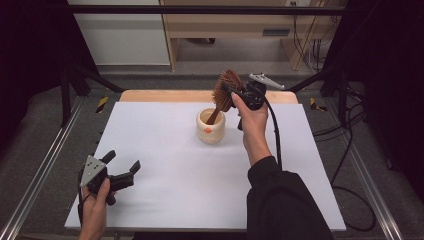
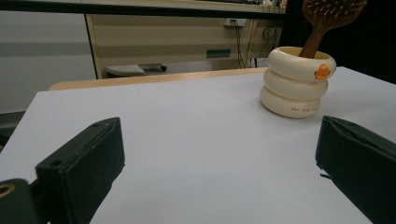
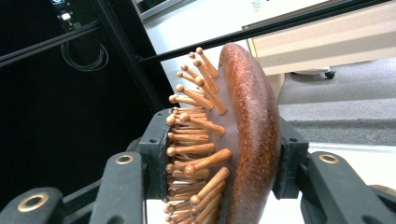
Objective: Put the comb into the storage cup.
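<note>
Hairbrush (image 3: 247,135) clamped in right gripper (image 3: 219,154) jaws | left gripper (image 2: 219,154) jaws spread, empty | holder (image 2: 297,81) lettering unreadable

A brown wooden hairbrush (image 1: 226,90) stands tilted, handle down, in a cream ringed cup (image 1: 210,127) mid-table.

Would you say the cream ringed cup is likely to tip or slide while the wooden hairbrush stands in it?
Tipping seems possible: the hairbrush leans out of the cup, its broad head well above the rim. The right gripper, clamped on that head, probably steadies it. The cup looks glazed and smooth on the white table, so it may slide if nudged.
</note>
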